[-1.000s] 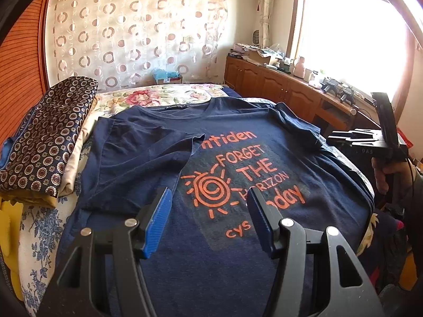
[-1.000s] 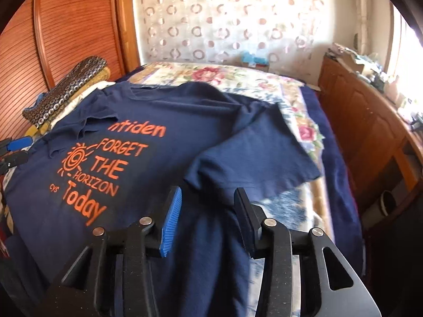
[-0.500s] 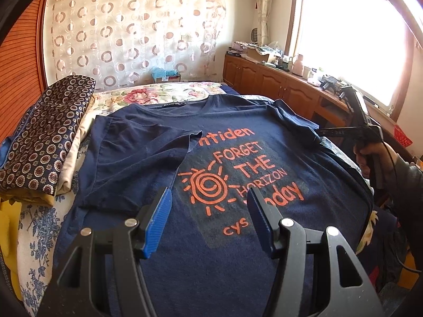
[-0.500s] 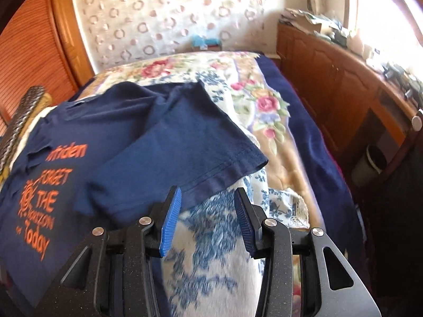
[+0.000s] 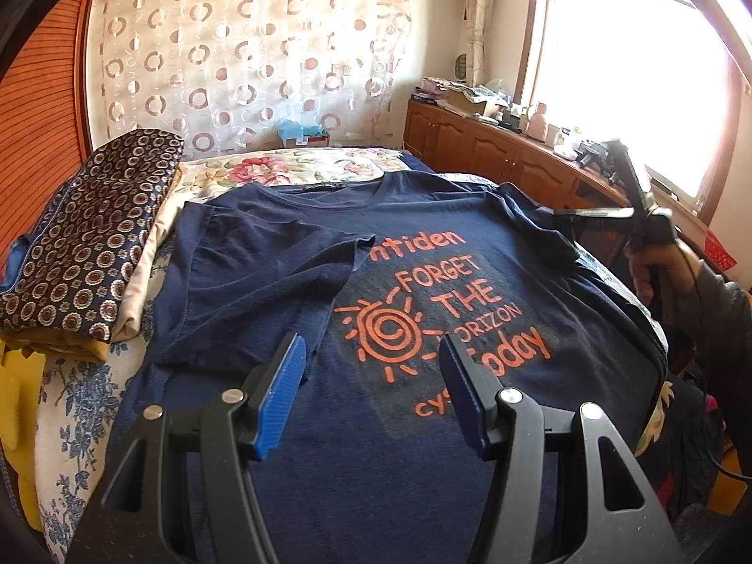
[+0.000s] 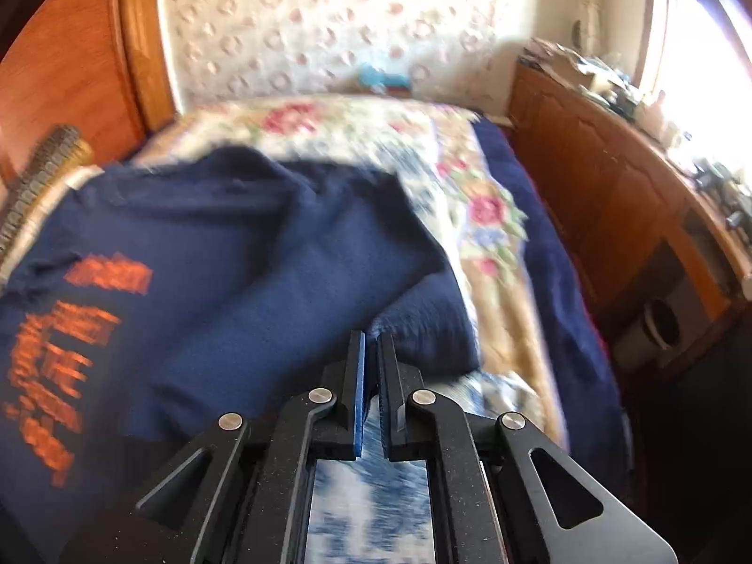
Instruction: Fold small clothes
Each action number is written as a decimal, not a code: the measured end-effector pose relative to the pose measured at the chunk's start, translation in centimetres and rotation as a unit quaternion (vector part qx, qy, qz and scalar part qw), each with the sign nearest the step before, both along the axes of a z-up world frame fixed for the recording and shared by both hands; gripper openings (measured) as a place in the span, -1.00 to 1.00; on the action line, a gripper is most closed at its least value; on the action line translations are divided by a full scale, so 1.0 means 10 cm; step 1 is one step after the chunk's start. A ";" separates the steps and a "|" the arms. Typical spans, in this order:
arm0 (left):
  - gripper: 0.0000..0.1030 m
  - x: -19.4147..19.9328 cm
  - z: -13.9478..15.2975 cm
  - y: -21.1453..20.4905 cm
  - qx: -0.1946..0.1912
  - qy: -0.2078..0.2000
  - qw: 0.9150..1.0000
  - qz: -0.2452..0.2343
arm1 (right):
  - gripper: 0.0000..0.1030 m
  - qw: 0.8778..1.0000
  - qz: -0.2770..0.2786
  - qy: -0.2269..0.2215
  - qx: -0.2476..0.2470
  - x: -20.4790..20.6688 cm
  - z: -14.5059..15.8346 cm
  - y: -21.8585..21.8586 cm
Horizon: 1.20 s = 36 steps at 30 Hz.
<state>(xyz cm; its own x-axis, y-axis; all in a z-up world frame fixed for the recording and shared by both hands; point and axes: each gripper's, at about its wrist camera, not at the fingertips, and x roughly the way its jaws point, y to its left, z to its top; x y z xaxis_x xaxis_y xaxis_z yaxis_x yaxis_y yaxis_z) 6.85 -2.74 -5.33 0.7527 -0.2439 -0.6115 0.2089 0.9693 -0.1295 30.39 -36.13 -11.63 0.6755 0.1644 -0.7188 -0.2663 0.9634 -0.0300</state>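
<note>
A navy T-shirt (image 5: 399, 423) with orange print lies face up across the bed. Its left sleeve (image 5: 263, 272) is folded in over the chest. My left gripper (image 5: 371, 362) hovers open over the shirt's lower half with nothing between its blue pads. In the right wrist view, which is blurred, my right gripper (image 6: 371, 343) is shut on the hem of the shirt's right sleeve (image 6: 423, 329), at the bed's right side. The left wrist view shows that gripper (image 5: 564, 214) side-on, held by a hand (image 5: 658, 268).
A folded patterned pile (image 5: 94, 225) sits on the bed's left, with a yellow item (image 5: 19, 399) below it. The floral bed cover (image 5: 291, 169) shows beyond the collar. A cluttered wooden cabinet (image 5: 493, 155) runs along the right wall. A bin (image 6: 658, 324) stands beside the bed.
My right gripper moved onto the right sleeve's hem and closed on it. My left gripper stayed open in the same place.
</note>
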 end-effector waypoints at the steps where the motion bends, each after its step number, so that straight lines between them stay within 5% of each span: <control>1: 0.14 0.00 0.00 0.03 -0.002 0.000 1.000 0.004 | -0.96 1.000 0.007 -0.009 0.005 -0.01 0.07 0.05; 9: 0.14 -0.01 -0.03 0.14 -0.012 0.002 1.000 0.016 | -0.95 0.990 0.129 -0.047 0.028 -0.11 0.67 1.03; 11: 0.14 -0.01 -0.03 0.15 -0.010 0.003 1.000 0.016 | -0.80 0.988 0.147 -0.035 0.031 -0.06 0.72 1.30; 14: 0.14 -0.02 -0.04 0.17 -0.011 0.002 1.000 0.017 | -0.26 0.986 0.159 -0.042 0.019 -0.09 0.73 1.53; 27: 0.14 0.05 -0.05 0.27 -0.007 0.003 1.000 0.028 | -0.25 0.993 0.113 -0.009 -0.029 0.02 0.24 1.14; 31: 0.14 0.23 0.01 0.38 0.014 0.001 0.999 0.036 | -0.03 0.995 0.097 0.007 -0.028 0.15 0.06 1.05; 36: 0.14 0.57 0.11 0.51 0.044 0.008 0.998 0.040 | -0.02 0.996 0.076 0.011 -0.038 0.36 -0.06 0.89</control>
<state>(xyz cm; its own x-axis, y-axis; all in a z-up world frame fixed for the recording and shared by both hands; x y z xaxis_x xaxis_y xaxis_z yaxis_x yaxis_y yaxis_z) 12.59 2.41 -4.28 0.7571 -0.1280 -0.6407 0.1287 0.9906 -0.0460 34.00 -27.19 -12.27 0.6305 0.2087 -0.7476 -0.4104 0.9072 -0.0929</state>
